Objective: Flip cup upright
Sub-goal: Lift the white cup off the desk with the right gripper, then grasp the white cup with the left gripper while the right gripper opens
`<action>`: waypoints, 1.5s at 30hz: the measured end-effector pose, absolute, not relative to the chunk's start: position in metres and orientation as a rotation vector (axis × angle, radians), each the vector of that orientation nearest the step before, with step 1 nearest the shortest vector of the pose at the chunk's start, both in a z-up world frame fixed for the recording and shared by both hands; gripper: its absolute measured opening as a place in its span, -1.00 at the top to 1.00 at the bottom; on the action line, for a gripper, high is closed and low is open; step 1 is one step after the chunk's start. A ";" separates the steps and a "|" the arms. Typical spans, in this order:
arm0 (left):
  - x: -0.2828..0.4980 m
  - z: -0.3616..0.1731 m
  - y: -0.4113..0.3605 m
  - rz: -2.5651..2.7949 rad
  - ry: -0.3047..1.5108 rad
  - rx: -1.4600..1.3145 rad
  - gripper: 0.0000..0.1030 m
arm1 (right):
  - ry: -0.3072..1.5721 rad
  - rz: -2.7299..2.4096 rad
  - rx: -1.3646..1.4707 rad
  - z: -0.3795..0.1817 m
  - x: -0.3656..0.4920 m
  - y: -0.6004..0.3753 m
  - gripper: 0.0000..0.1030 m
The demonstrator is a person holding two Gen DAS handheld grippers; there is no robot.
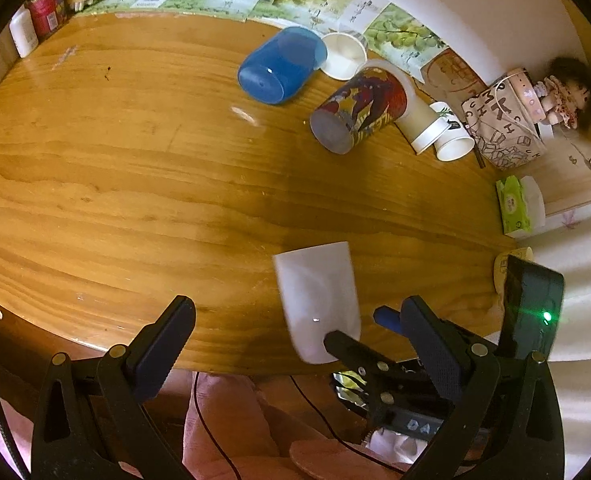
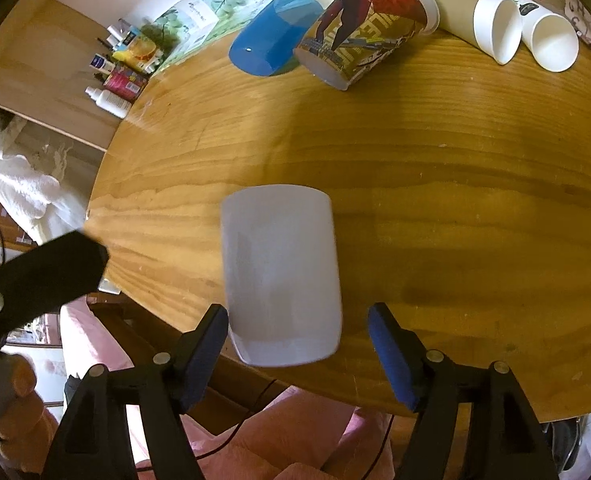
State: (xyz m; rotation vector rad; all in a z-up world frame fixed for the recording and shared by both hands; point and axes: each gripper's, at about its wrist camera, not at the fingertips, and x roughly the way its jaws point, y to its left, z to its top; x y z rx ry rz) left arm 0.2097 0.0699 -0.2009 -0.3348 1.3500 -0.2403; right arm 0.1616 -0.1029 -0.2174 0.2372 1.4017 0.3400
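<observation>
A plain white cup (image 2: 281,276) lies on its side near the front edge of the wooden table (image 2: 455,184); it also shows in the left wrist view (image 1: 319,300). My right gripper (image 2: 299,344) is open, its blue-padded fingers on either side of the cup's near end without closing on it. The right gripper also shows in the left wrist view (image 1: 369,328), at the cup. My left gripper (image 1: 295,344) is open and empty, to the left of the cup at the table's front edge.
At the back lie a blue cup (image 1: 281,64), a printed comic cup (image 1: 357,110) and several white paper cups (image 1: 441,132). A patterned bag (image 1: 503,124), a doll (image 1: 563,96) and a tissue pack (image 1: 517,206) sit at the right. Bottles (image 2: 115,76) stand at the back left.
</observation>
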 end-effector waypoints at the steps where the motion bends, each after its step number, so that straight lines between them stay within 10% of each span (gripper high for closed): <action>1: 0.211 -0.203 0.069 -0.239 1.358 -0.339 -0.99 | 1.402 0.340 0.234 -0.217 0.160 -0.103 -0.43; 31: 0.234 -0.280 0.066 -0.224 1.574 -0.561 -0.91 | 1.433 0.333 0.159 -0.211 0.138 -0.111 -0.42; 45: 0.246 -0.287 0.061 -0.226 1.591 -0.605 -0.42 | 1.428 0.307 0.177 -0.209 0.133 -0.116 -0.42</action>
